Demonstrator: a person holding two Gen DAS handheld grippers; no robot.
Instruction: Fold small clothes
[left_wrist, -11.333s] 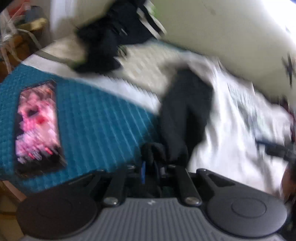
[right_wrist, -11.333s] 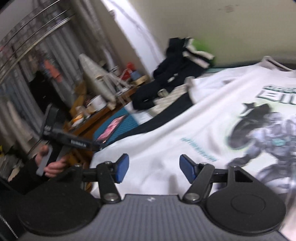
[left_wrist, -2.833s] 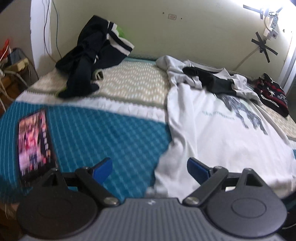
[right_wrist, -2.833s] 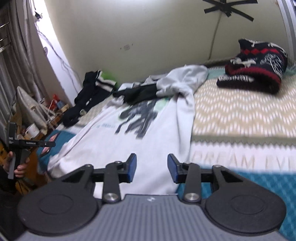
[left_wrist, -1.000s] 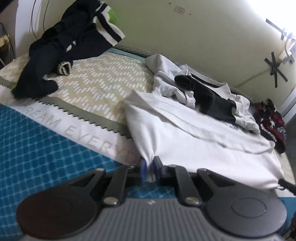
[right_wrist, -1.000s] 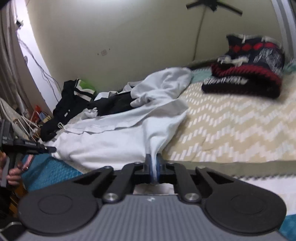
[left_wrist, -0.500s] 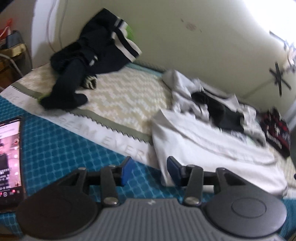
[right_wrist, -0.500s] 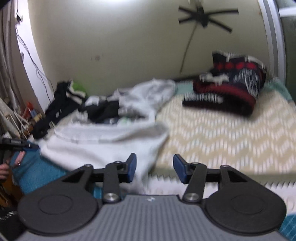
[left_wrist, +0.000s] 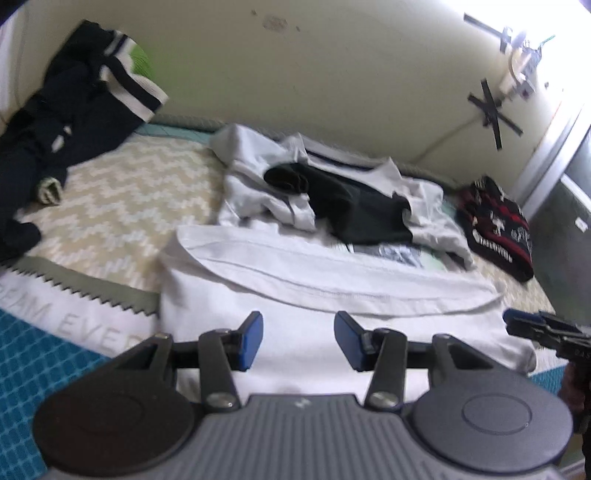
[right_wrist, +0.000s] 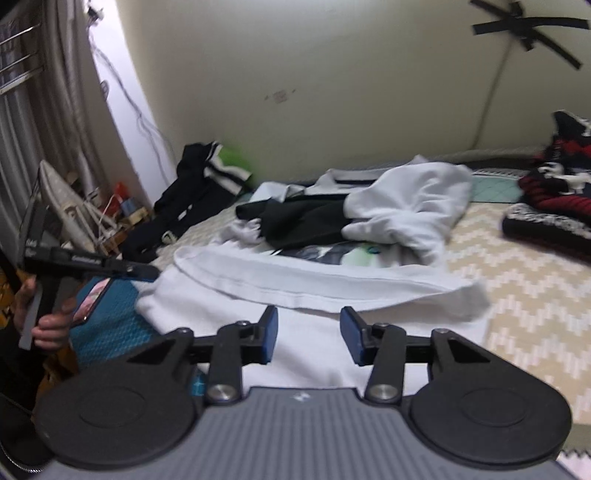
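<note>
Nearby, black garment (left_wrist: 354, 206) atop white T-shirt (left_wrist: 332, 273), left claw (left_wrist: 298, 341) parted, empty, right claw (right_wrist: 308, 338) closing, empty

1. I count one white T-shirt (left_wrist: 332, 280), folded over itself on the bed (left_wrist: 122, 199).
2. One black garment (left_wrist: 354, 210) on it.
3. One dark striped heap (left_wrist: 74, 107).
4. One red-and-black knit (left_wrist: 498, 225).
5. One phone (right_wrist: 92, 299).
6. My two claws: left claw (left_wrist: 298, 340), right claw (right_wrist: 308, 335).

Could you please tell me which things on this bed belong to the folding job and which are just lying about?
Part of the job:
- white T-shirt, bottom folded up
- left hand-held gripper, open, empty
- right hand-held gripper, closing, nothing between its jaws

Lying about:
- black garment
- red patterned knit
- phone
- dark striped clothes
</note>
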